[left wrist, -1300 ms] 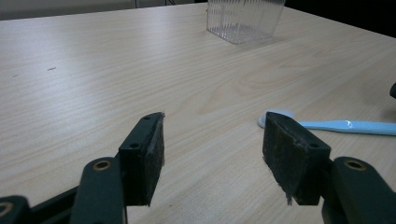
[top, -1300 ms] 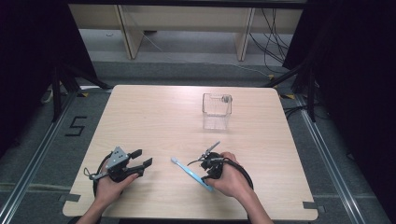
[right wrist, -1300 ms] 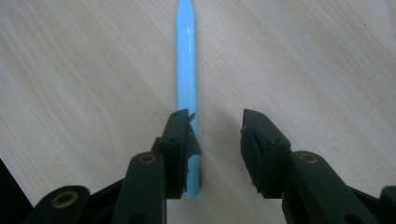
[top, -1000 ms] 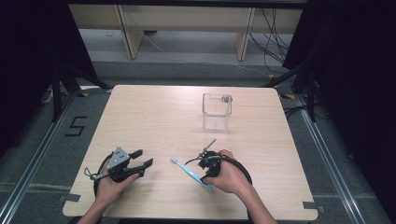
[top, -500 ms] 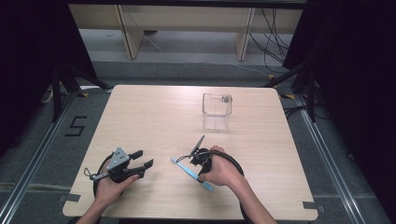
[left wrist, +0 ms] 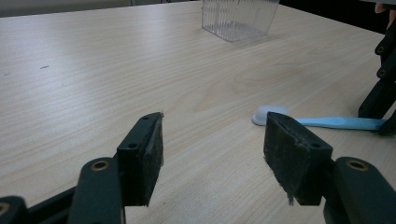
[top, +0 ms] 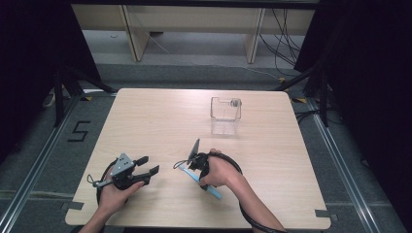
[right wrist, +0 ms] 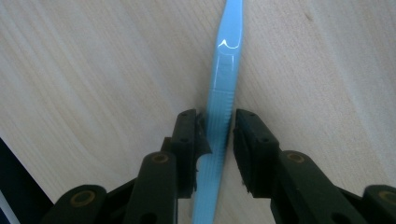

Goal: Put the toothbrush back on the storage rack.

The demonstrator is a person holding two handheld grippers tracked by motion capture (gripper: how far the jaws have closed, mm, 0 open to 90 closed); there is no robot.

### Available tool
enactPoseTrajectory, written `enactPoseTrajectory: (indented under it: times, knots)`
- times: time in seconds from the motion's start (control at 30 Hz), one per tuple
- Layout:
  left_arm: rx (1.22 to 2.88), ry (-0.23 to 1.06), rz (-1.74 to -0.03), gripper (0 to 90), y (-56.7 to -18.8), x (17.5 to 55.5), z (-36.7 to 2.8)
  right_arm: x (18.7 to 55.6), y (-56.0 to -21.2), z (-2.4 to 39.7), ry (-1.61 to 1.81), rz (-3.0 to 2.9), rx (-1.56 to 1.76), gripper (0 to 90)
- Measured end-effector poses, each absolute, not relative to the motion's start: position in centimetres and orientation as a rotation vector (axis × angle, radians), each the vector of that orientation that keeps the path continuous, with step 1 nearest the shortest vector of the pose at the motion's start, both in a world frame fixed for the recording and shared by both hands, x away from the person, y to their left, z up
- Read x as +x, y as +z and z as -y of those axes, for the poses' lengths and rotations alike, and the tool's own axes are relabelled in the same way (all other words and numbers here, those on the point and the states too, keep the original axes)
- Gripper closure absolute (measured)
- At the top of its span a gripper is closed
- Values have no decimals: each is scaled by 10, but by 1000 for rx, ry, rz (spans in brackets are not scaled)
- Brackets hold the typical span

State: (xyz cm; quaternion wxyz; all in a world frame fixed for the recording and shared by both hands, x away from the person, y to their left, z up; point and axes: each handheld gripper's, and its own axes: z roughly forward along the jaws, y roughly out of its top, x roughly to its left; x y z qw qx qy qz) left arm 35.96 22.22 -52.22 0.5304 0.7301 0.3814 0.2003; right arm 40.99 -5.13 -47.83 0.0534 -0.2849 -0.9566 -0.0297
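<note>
Right gripper view: the right gripper is seen straddling a blue toothbrush lying flat on the table, its jaws just closing, the pads almost touching the handle. Farther left, the left gripper is held wide open and empty.

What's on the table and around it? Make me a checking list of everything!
Surface: pale wooden table, bare apart from the two things below.
Job's things: blue toothbrush lying flat; clear plastic box standing farther back.
Clutter: nothing seen.
Grippers: right gripper points down with the toothbrush handle between its jaws, which have just been closing; a sliver of gap shows on one side, so a firm grip cannot be told. Left gripper rests open, nothing between its jaws.
Cables: black cable loops behind the right gripper; more cables on the floor.
Surroundings: grey floor, wooden furniture legs, dark curtains.
</note>
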Motion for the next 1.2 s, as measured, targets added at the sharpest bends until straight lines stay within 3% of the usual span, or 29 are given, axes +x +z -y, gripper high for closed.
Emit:
enactPoseTrajectory:
  times: [0.23, 0.5, 0.83, 1.2]
  knots:
    - [1740, 477, -902, 376, -523, 360, -221, 406, -478, 42, -5, 2942, -946, 772]
    - [1740, 479, -910, 376, -522, 359, -222, 402, -478, 37, 10, 2997, -932, 790]
    - [1724, 479, -926, 392, -522, 362, -224, 400, -471, 53, -224, 2959, -1006, 792]
    - [1659, 318, -910, 394, -511, 366, -212, 390, -459, 73, -655, 2950, -1119, 792]
